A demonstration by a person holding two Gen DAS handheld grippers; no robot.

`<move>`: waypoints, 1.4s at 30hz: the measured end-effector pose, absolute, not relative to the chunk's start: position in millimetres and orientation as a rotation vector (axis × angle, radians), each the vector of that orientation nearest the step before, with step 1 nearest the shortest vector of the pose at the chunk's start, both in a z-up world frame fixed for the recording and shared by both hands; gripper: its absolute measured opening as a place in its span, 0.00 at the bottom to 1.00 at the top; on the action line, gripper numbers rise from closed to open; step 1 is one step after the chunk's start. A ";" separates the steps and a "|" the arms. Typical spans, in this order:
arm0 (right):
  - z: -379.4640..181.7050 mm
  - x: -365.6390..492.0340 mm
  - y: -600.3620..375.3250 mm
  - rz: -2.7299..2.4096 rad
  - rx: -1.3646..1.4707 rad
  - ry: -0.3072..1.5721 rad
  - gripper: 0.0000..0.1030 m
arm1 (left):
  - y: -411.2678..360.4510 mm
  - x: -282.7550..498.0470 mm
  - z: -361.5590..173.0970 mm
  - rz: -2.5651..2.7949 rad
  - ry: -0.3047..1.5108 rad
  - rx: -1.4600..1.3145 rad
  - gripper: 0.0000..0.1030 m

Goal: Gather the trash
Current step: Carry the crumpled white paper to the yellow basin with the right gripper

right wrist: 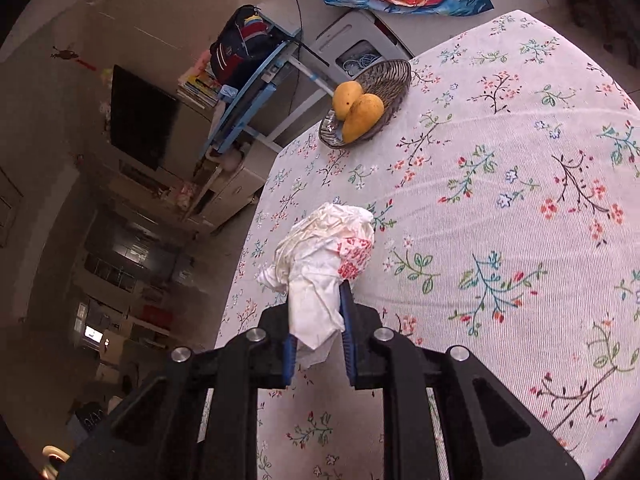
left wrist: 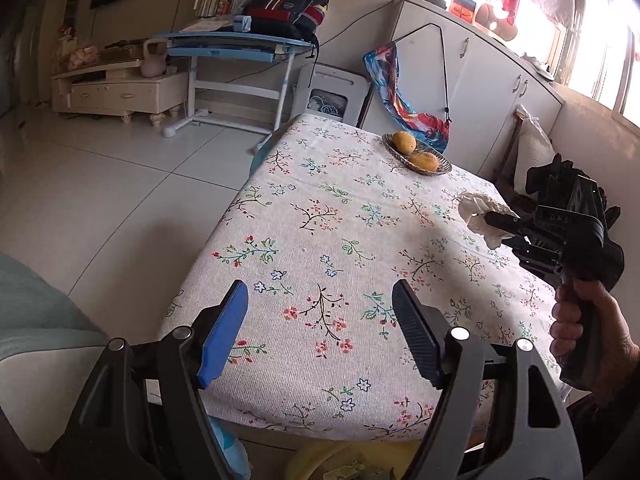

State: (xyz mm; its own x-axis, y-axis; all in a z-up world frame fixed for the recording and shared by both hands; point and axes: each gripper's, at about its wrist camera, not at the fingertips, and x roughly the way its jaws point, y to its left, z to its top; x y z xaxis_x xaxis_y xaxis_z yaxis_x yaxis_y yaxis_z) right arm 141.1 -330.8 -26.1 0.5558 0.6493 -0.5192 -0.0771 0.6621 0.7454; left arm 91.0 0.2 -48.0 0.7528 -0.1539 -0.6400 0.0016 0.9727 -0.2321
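Clamped between the jaws of the right gripper, a crumpled paper wad is held above the floral tablecloth, probably so that it can be carried off as trash. Its long axis runs along the fingers, the bulk pointing forward. The left gripper is kept wide and empty.

A woven, matt floral tablecloth is covering the table. Crumpled white paper, soft and creased, is sitting between ribbed blue plastic pads. At upper centre, a wicker dish is holding smooth-skinned mangoes.
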 end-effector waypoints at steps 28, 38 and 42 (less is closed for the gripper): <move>7.5 11.4 -276.1 0.556 0.486 0.796 0.19 | -13.0 53.6 -51.0 -0.048 0.693 -0.075 0.69; 1.4 -17.1 -262.8 0.592 0.450 0.827 0.19 | -10.7 41.8 -48.2 -0.043 0.673 -0.061 0.70; -5.9 -31.0 -248.4 0.619 0.391 0.879 0.20 | -8.6 37.3 -47.6 -0.042 0.666 -0.068 0.70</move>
State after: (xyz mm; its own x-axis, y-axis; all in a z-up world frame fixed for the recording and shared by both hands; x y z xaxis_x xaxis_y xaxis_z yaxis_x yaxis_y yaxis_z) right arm -31.0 -248.4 -5.9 0.4822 0.6465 -0.5912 -0.3387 0.7599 0.5548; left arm 37.3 -8.6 -47.6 0.7855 -0.0606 -0.6159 0.0172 0.9969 -0.0761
